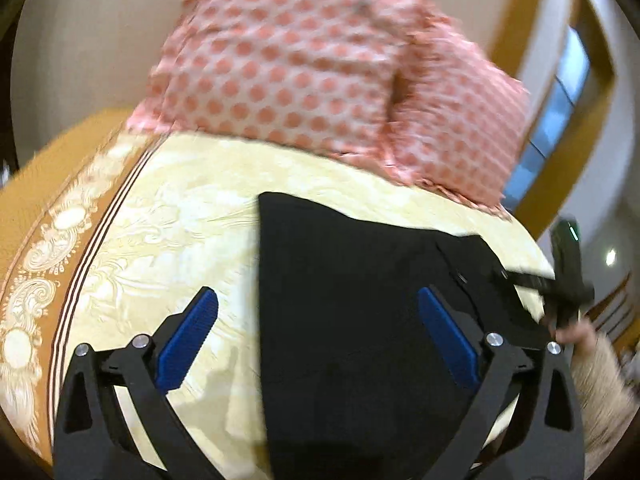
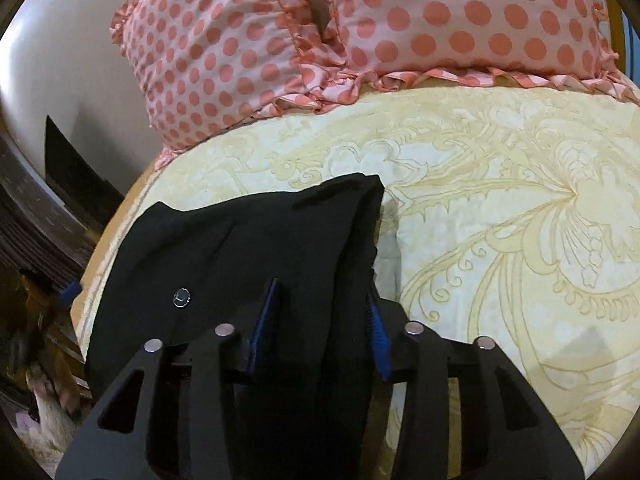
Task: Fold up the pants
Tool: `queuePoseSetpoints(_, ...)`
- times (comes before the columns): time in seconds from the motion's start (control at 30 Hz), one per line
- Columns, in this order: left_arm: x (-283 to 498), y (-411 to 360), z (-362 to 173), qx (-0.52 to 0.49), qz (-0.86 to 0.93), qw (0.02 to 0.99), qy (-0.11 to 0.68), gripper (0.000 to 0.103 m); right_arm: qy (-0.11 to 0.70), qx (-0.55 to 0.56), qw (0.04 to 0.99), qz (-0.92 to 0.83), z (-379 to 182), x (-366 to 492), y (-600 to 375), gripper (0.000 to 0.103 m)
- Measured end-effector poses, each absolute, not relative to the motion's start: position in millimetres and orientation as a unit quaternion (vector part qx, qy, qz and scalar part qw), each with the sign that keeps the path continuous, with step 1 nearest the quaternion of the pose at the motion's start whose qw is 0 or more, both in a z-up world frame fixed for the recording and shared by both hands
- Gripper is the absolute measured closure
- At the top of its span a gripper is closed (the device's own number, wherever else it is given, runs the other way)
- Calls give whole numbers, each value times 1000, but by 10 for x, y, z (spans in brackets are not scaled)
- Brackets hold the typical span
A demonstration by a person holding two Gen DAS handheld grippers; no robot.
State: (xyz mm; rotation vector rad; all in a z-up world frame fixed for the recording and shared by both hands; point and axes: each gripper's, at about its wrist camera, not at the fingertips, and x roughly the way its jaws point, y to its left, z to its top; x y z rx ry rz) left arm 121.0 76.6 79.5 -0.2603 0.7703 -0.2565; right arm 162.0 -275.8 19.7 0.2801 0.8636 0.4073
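Observation:
Black pants (image 1: 352, 304) lie on a cream patterned bedspread (image 1: 180, 216). My left gripper (image 1: 318, 312) is open above the pants' left edge, blue pads wide apart, holding nothing. In the right wrist view the pants (image 2: 240, 248) lie bunched with a metal button (image 2: 182, 298) showing. My right gripper (image 2: 320, 304) has a thick fold of the black fabric between its blue pads (image 2: 378, 332) and is shut on it. The right gripper also shows at the right edge of the left wrist view (image 1: 568, 280).
Two pink polka-dot pillows (image 2: 460, 20) with frilled edges lie at the head of the bed. The bedspread has an orange border (image 1: 40, 208) on the left. A dark floor and clutter (image 2: 32, 280) lie beyond the bed's edge.

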Motion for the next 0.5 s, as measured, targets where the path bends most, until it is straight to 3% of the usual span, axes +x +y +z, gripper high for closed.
queuePoseSetpoints(0.13, 1733, 877, 598, -157, -136, 861, 464, 33, 412, 136, 879, 199, 203, 1613, -2767, 75)
queuePoseSetpoints(0.4, 2023, 671, 402, -128, -157, 831, 518, 48, 426, 157, 867, 204, 150, 1699, -2835, 68)
queuePoseSetpoints(0.47, 2059, 642, 385, -125, -155, 831, 520, 59, 419, 158, 868, 212, 154, 1694, -2830, 74)
queuePoseSetpoints(0.5, 2051, 625, 390, -123, -156, 831, 519, 70, 412, 150, 872, 217, 177, 1668, -2805, 77)
